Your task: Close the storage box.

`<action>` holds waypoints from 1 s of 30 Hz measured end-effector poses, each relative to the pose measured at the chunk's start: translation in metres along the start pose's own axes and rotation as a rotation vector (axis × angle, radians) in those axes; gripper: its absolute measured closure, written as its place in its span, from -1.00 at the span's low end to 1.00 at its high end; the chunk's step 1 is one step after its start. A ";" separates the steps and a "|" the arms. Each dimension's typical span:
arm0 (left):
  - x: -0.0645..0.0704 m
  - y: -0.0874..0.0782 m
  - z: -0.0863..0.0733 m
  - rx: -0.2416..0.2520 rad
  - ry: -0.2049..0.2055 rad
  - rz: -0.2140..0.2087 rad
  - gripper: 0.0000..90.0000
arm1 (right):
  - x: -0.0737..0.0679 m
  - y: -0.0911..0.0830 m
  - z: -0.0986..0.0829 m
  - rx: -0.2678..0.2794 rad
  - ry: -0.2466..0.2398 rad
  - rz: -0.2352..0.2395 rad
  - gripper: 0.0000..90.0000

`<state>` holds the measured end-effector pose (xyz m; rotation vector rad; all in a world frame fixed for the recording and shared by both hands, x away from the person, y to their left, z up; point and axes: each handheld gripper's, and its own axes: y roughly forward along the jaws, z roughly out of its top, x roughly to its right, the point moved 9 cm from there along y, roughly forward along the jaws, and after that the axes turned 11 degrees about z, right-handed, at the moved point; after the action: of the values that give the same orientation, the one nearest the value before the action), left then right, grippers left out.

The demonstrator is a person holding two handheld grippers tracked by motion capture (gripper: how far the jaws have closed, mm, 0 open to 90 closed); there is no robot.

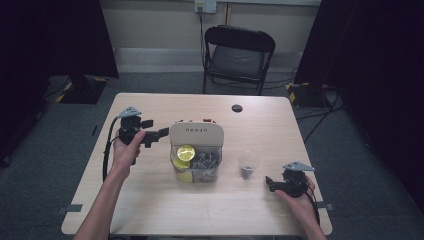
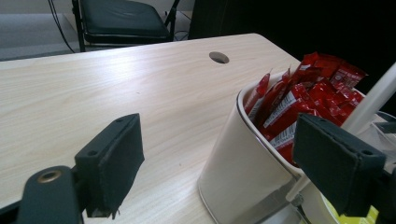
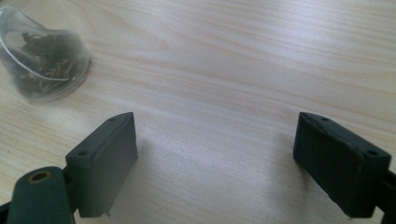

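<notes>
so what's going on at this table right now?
A person sits at a wooden table with a two-jaw gripper in each hand. The left gripper is open, at the left end of a cream organiser box, beside its compartment of red sachets; the front section holds yellow items and clear packets. The right gripper is open too, resting low near the table's right edge, holding nothing. A clear plastic cup with something dark in it stands between that gripper and the box.

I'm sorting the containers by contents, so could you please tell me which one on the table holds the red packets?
The cream organiser box, in its rear compartment: red packets stand there. The small clear cup beside it holds something dark.
</notes>
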<state>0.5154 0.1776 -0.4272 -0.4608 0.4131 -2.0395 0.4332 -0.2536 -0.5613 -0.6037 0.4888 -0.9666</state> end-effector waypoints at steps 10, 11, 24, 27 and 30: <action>0.007 0.002 0.003 0.001 -0.029 -0.042 -0.52 | 0.000 0.000 0.000 0.000 0.000 0.001 -0.70; 0.007 0.002 0.003 -0.001 -0.027 -0.040 -0.53 | 0.000 0.000 0.000 0.000 0.000 0.001 -0.70; 0.012 -0.003 0.003 0.001 -0.009 -0.046 -0.45 | 0.000 0.000 0.000 0.000 -0.001 0.004 -0.70; 0.013 -0.005 0.004 0.005 -0.013 -0.056 -0.45 | -0.001 0.000 0.000 0.000 -0.001 0.005 -0.70; 0.014 -0.006 0.006 0.018 -0.008 -0.062 -0.48 | 0.000 0.000 0.000 0.001 0.000 0.007 -0.70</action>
<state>0.5079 0.1679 -0.4169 -0.4755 0.3800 -2.0988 0.4326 -0.2534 -0.5613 -0.6009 0.4905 -0.9605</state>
